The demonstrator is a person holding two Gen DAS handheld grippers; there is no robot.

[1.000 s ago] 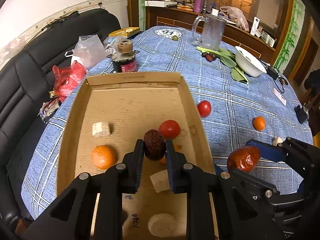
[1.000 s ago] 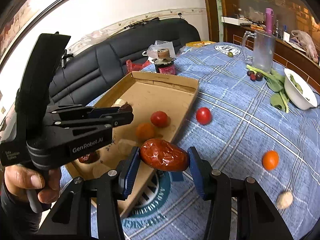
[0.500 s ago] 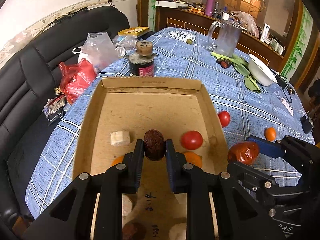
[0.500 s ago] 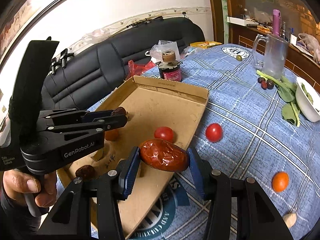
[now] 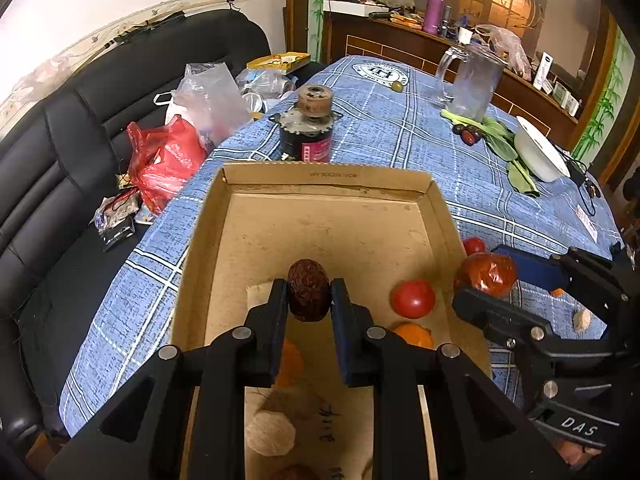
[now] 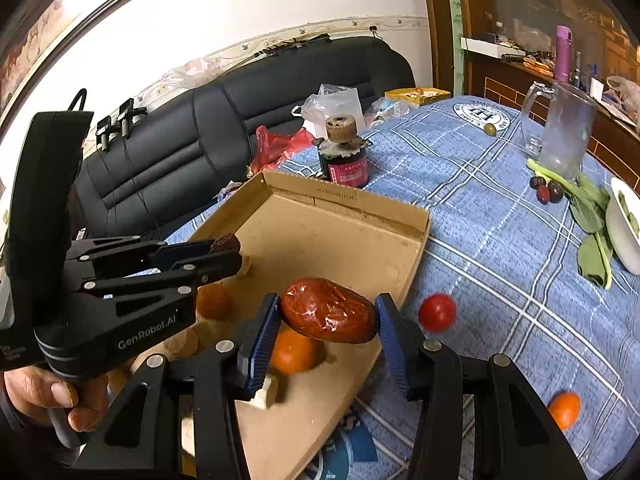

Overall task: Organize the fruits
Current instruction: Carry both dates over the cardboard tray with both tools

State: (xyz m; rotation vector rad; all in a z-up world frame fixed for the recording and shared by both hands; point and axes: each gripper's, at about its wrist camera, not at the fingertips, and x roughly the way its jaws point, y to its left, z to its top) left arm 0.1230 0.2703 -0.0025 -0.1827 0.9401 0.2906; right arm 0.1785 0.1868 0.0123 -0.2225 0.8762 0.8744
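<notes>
Left tongs (image 5: pixel 309 300) clamp a dark date (image 5: pixel 309 295), right tongs (image 6: pixel 326 322) a red date (image 6: pixel 328 310), over the box's (image 5: pixel 440 216) open far half.

Dark wrinkled date (image 5: pixel 309 295) and glossy red date (image 6: pixel 328 310) held above cardboard box (image 5: pixel 328 184); tomato (image 5: pixel 413 298), oranges (image 6: pixel 291 351) inside

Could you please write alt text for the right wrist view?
The right gripper holds a glossy red date over a shallow cardboard box on a blue checked tablecloth. At left, the left gripper holds a darker date above the box.
</notes>
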